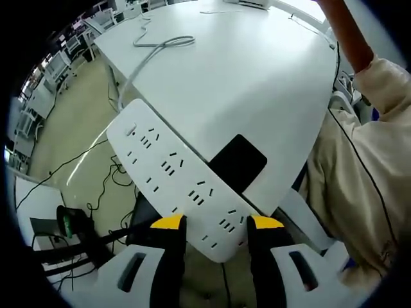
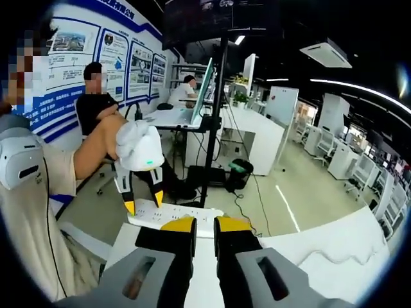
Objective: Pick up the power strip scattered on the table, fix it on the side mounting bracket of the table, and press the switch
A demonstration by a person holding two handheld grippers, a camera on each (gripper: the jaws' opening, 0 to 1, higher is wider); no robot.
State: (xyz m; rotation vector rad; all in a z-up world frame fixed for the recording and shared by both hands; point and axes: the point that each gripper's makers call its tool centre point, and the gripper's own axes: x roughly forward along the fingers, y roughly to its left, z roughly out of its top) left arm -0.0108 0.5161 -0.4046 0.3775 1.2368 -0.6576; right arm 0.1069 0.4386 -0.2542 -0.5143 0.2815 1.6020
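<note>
Pinching one power strip [image 1: 180,186], left gripper [image 1: 217,222]; right gripper [image 2: 205,224] jaws nearly pressed together

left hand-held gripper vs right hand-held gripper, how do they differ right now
The left hand-held gripper has its jaws spread wide around the white power strip's end; the right hand-held gripper has jaws nearly together with nothing between them. The left one sits at the table edge; the right one points out at the room. Both have yellow-tipped jaws.
</note>
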